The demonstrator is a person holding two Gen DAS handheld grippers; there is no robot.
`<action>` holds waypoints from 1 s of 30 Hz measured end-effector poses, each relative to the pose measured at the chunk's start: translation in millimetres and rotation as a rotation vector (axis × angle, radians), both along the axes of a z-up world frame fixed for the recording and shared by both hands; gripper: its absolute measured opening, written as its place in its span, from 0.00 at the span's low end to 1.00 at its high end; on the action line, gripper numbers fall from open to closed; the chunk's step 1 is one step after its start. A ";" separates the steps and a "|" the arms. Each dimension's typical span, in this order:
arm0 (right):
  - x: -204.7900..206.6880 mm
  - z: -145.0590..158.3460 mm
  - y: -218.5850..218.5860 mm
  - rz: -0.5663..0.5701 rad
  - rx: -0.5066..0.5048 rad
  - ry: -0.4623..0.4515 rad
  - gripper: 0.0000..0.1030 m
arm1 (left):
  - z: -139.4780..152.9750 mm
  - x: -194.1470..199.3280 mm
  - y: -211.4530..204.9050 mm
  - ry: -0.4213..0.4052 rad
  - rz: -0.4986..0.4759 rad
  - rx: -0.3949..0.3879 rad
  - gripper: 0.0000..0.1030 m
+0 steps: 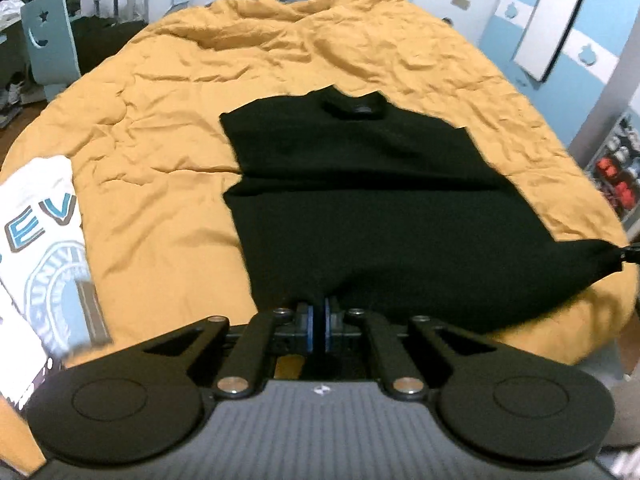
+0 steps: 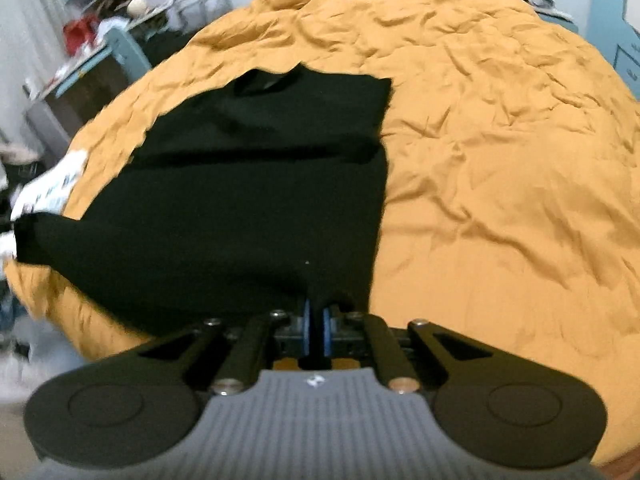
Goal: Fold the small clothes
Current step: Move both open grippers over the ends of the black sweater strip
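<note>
While the left gripper (image 1: pixel 318 326) has its jaws pinched on the black top's (image 1: pixel 360 200) near hem on the bed (image 1: pixel 160 128) | right gripper (image 2: pixel 318 326) clamps the other hem corner | next, I judge: carry hem toward collar (image 2: pixel 268 80), level

A rumpled mustard bedspread (image 1: pixel 360 52), blue-and-white wardrobe (image 1: pixel 576 40) right, blue chair (image 1: pixel 46 36) left.

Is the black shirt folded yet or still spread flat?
Partly folded. The black shirt lies collar-up on the yellow cover, sides tucked in. Left gripper and right gripper pinch its near hem corners.
</note>
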State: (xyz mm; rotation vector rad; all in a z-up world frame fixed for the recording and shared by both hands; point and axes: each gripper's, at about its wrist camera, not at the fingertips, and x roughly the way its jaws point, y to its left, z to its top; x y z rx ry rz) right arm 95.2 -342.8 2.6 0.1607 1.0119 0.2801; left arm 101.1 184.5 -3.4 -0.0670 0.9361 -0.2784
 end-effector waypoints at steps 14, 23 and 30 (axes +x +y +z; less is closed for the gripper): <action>62.8 -70.5 -4.5 -0.150 0.003 0.037 0.17 | -53.3 66.4 0.4 0.061 0.127 0.041 0.08; 33.5 -18.8 24.9 0.126 -0.184 -0.093 0.35 | 1.9 38.8 -23.0 -0.067 -0.082 0.203 0.42; 11.8 -20.1 52.0 0.313 -0.368 -0.148 0.35 | -3.1 0.9 -68.3 -0.079 -0.383 0.421 0.63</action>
